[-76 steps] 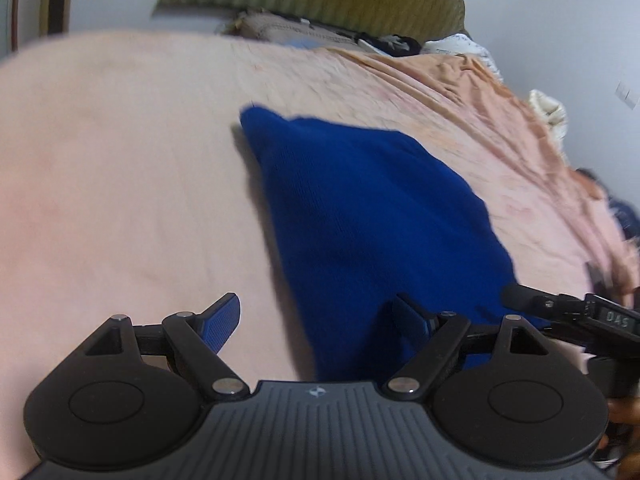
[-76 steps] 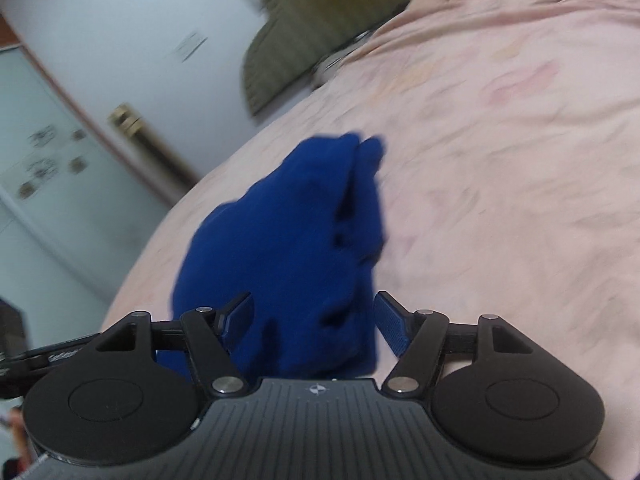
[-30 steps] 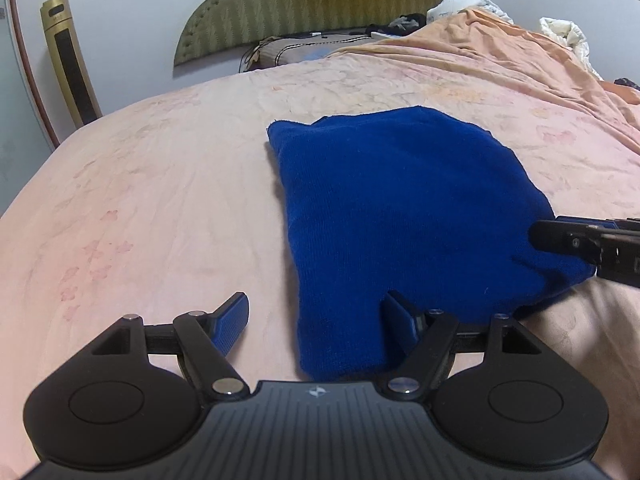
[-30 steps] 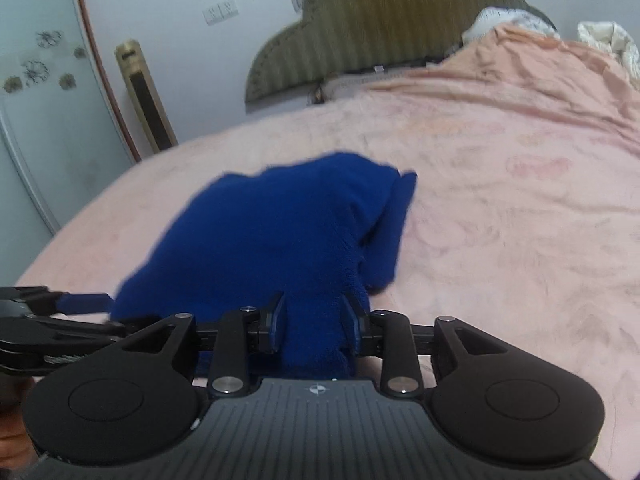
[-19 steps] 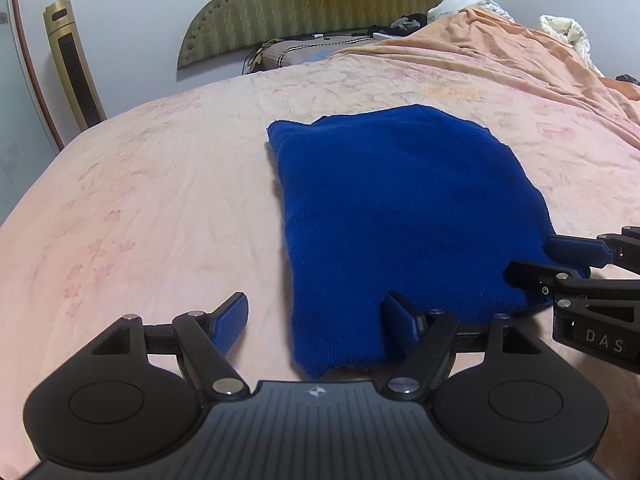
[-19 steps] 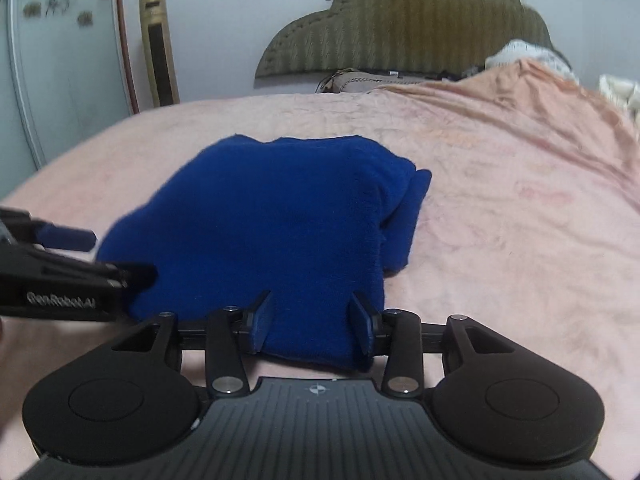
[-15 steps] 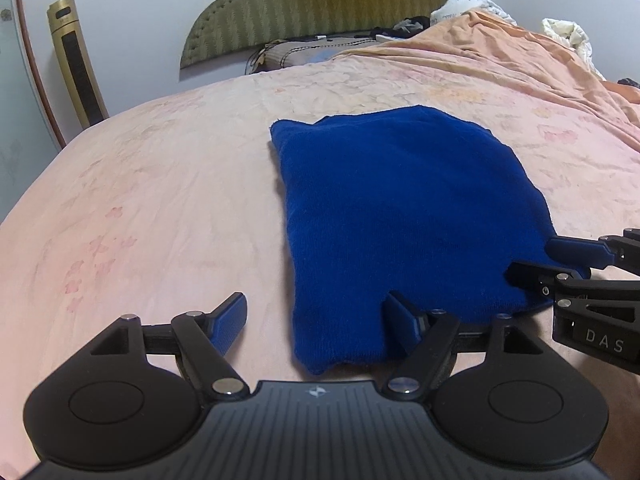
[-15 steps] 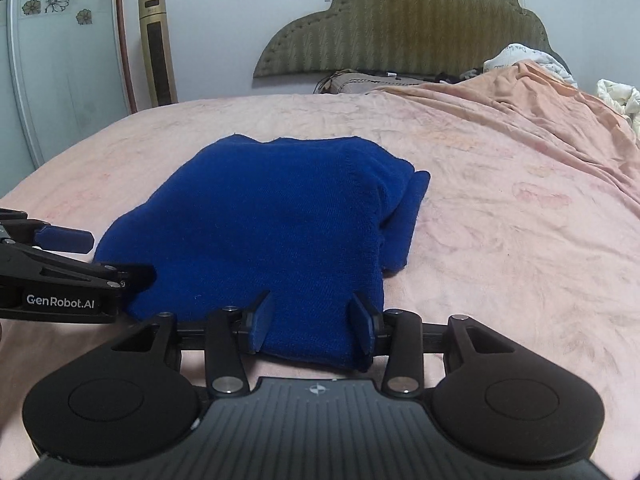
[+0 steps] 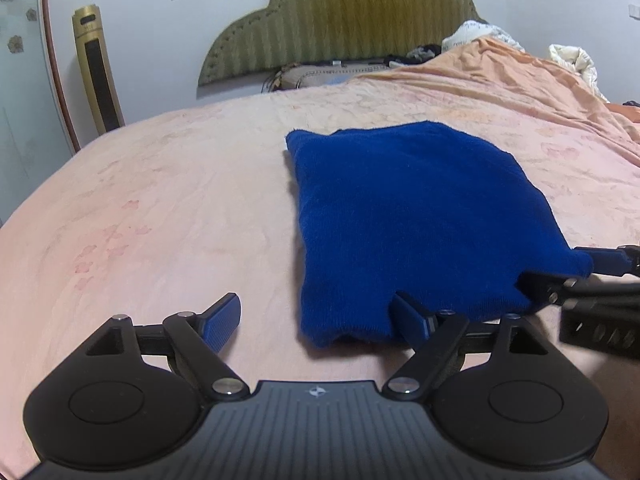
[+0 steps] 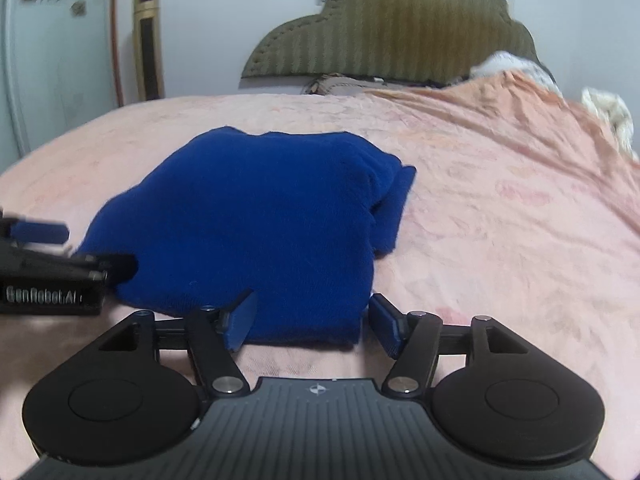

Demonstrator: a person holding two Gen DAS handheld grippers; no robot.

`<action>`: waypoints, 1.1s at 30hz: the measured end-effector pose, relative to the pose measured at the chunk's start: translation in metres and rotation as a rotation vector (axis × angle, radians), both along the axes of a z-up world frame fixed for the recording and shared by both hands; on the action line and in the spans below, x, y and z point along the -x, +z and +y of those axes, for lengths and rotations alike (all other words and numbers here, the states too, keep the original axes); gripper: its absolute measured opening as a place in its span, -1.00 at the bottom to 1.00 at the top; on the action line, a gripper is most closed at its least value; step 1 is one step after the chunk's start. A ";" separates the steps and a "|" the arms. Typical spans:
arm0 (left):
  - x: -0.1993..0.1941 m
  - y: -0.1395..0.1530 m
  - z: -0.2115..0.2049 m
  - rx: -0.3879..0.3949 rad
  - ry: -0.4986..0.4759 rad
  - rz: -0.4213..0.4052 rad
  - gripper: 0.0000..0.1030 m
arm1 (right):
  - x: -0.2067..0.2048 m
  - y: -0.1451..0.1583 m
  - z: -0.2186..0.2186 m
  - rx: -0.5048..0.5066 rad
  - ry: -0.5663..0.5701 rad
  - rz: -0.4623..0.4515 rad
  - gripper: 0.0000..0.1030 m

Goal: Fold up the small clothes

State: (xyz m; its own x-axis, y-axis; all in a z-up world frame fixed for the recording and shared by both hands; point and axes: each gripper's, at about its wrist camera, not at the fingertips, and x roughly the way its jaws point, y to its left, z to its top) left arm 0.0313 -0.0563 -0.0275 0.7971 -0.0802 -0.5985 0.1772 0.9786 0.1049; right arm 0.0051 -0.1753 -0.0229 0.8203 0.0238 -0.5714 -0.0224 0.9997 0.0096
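The blue garment (image 9: 408,216) lay folded into a rough rectangle on the pink bedspread (image 9: 160,208), its near edge just ahead of both tools and its far edge toward the headboard (image 9: 340,20). In the right wrist view a narrower underlayer (image 10: 394,204) protruded past the top layer on the right side, so the stack was not square.

The left gripper (image 9: 316,322) stood wide and its jaws were opening; the near left corner of the garment sat between them, one finger resting against the cloth, with no pinch evident. The right gripper (image 10: 310,322) was at a moderate spread, its jaws also opening; the near right corner lay between them, and the pads did not appear to press on it. Both tools were judged to be releasing the near edge.

Risks noted, as judgement only:

- A pad catching the knit on withdrawal would drag the near edge back and spoil the fold; the fabric looked fuzzy and likely to snag.
- The bedspread was soft and wrinkled; any downward push could shift the whole stack rather than flatten it.
- The protruding underlayer could slide out further if the next grasp took only the top layer.
- The two tools sat close together at the near edge; a careless turn could bring them into contact.

Whether the layers were aligned on the far side could not be told
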 end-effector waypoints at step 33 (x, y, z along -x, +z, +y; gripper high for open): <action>0.014 -0.015 0.013 0.033 0.028 0.032 0.85 | 0.018 -0.009 0.001 -0.126 -0.099 -0.035 0.99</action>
State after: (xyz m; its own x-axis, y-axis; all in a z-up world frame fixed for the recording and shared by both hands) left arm 0.0173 -0.0430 -0.0430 0.7799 -0.0788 -0.6209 0.1528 0.9860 0.0668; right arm -0.0126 -0.1740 -0.0314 0.8414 0.0114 -0.5403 0.0737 0.9880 0.1357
